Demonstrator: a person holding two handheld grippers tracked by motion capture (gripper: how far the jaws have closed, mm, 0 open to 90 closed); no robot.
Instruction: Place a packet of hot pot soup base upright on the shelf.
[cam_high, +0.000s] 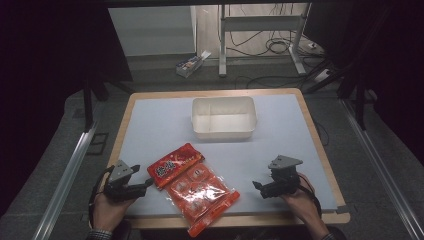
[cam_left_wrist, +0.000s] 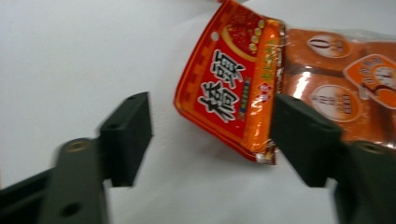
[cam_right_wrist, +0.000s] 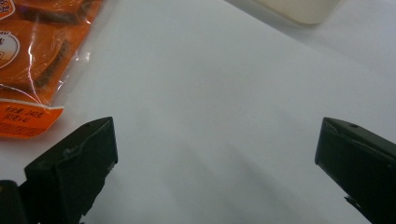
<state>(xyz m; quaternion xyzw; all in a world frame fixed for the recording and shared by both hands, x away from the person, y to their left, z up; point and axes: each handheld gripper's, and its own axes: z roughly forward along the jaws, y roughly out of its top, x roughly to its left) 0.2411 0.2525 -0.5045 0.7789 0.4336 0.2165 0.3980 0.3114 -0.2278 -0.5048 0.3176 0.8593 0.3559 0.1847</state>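
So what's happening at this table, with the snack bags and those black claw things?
A person sits at a white-topped table with a black two-jaw gripper in each hand. The left gripper is open, its jaws either side of the corner of a red foil snack packet that overlaps a clear orange bag of small packs. The right gripper is open too, over bare table, holding nothing. An empty white plastic tub waits farther back. Nothing is gripped yet.

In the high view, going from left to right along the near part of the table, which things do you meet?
Left gripper → red packet → clear orange bag → right gripper.
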